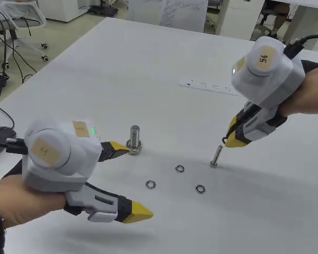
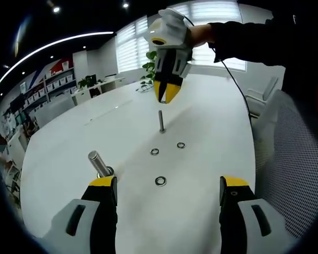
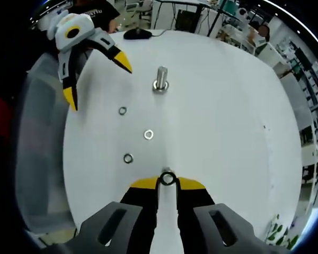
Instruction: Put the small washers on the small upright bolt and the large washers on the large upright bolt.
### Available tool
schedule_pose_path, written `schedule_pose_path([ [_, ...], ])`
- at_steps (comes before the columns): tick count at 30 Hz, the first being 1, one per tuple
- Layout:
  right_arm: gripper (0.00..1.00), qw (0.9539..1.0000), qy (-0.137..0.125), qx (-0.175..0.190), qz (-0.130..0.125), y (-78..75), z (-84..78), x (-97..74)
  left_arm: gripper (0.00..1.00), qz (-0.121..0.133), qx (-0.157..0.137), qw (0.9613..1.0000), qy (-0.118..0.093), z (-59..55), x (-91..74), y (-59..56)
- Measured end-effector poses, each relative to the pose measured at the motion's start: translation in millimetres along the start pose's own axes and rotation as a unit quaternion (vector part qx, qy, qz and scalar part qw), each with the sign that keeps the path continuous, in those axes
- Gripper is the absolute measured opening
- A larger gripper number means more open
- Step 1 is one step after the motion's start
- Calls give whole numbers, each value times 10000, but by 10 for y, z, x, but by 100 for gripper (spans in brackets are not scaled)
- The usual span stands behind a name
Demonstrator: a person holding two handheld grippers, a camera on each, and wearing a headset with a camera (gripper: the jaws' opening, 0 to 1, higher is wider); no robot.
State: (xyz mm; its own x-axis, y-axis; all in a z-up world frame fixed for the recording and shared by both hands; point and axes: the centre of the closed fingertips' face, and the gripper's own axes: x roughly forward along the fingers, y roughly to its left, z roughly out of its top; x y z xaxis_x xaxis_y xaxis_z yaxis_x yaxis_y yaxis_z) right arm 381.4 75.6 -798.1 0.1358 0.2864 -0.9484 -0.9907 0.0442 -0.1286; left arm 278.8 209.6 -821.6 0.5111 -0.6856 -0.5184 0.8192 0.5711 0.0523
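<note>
The large upright bolt (image 1: pixel 134 138) (image 2: pixel 97 162) (image 3: pixel 160 79) stands mid-table on a wide base. To its right rises the thin small bolt (image 1: pixel 215 157) (image 2: pixel 161 120). Three washers (image 1: pixel 179 169) (image 1: pixel 150 184) (image 1: pixel 200 189) lie flat between the two bolts. My right gripper (image 1: pixel 231 141) (image 3: pixel 167 183) hangs just above the small bolt, shut on a small washer (image 3: pixel 167 178). My left gripper (image 1: pixel 128 180) (image 2: pixel 168 182) is open low over the table, and one loose washer (image 2: pixel 160 181) lies between its jaws.
A white power strip (image 1: pixel 209 86) lies on the table beyond the bolts. Office chairs and cables (image 1: pixel 10 32) stand off the table's far left edge. The table's near edge runs close behind the left gripper.
</note>
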Motion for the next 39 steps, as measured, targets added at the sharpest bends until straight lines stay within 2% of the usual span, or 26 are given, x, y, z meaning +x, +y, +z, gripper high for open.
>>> schedule_pose_path([
  [8, 13, 9999, 79, -22, 83, -52, -18, 117, 79, 21, -4, 10000, -8, -2, -7, 4],
  [10, 13, 9999, 99, -24, 117, -6, -25, 117, 79, 33, -7, 10000, 1, -8, -9, 8],
  [31, 13, 9995, 185, 35, 263, 2, -87, 236, 79, 79, -67, 9999, 15, -8, -11, -6],
  [39, 13, 9991, 212, 113, 356, 5, -152, 388, 78, 99, -81, 9999, 30, -12, -23, -1],
])
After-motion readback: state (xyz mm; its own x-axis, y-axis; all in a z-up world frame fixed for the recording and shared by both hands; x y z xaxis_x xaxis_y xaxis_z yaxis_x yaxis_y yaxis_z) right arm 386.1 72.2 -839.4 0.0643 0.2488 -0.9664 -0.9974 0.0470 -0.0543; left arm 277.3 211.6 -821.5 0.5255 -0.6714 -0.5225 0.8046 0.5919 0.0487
